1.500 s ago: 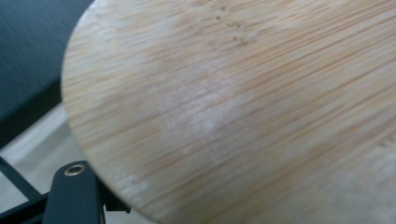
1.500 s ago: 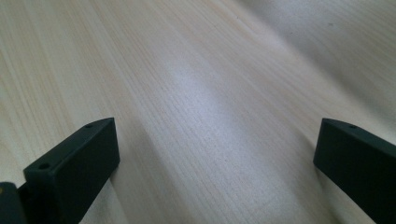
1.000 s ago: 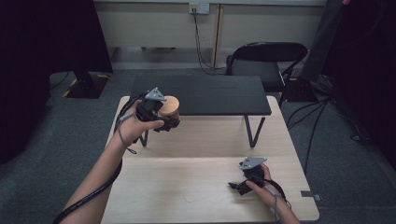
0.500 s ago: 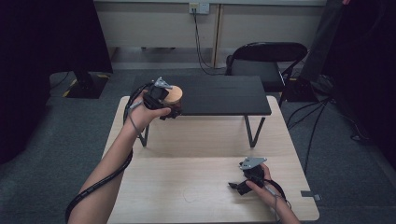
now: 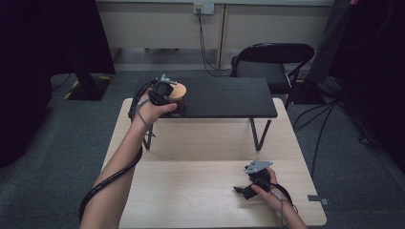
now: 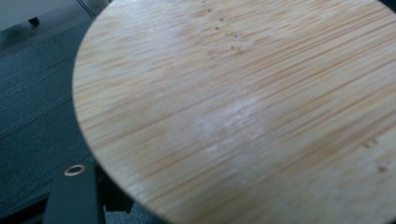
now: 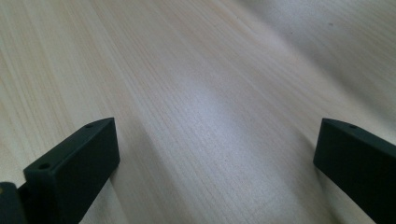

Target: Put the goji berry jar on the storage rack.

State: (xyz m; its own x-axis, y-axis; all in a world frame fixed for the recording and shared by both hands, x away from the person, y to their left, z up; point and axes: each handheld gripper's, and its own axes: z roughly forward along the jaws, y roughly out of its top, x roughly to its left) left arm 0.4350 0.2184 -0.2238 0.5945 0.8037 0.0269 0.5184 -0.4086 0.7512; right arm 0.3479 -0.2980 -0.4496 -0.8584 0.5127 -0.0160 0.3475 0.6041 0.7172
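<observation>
Holding a round bamboo-lidded container (image 5: 178, 93) over the black shelf (image 5: 224, 97) in the left gripper (image 5: 165, 93), jaws pinching it; resting the right gripper (image 5: 249, 187) well apart on the bench (image 5: 200, 143), jaws spread.

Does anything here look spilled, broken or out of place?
Nothing stands out. The left gripper holds a round bamboo-topped object at the left end of the black shelf. The right gripper rests open on the wooden table. No spills or damage show.

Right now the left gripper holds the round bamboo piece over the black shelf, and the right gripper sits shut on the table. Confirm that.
Not quite. The right gripper is open: the right gripper view shows its jaws wide apart over bare table. The left gripper does hold the bamboo piece at the black shelf.
</observation>
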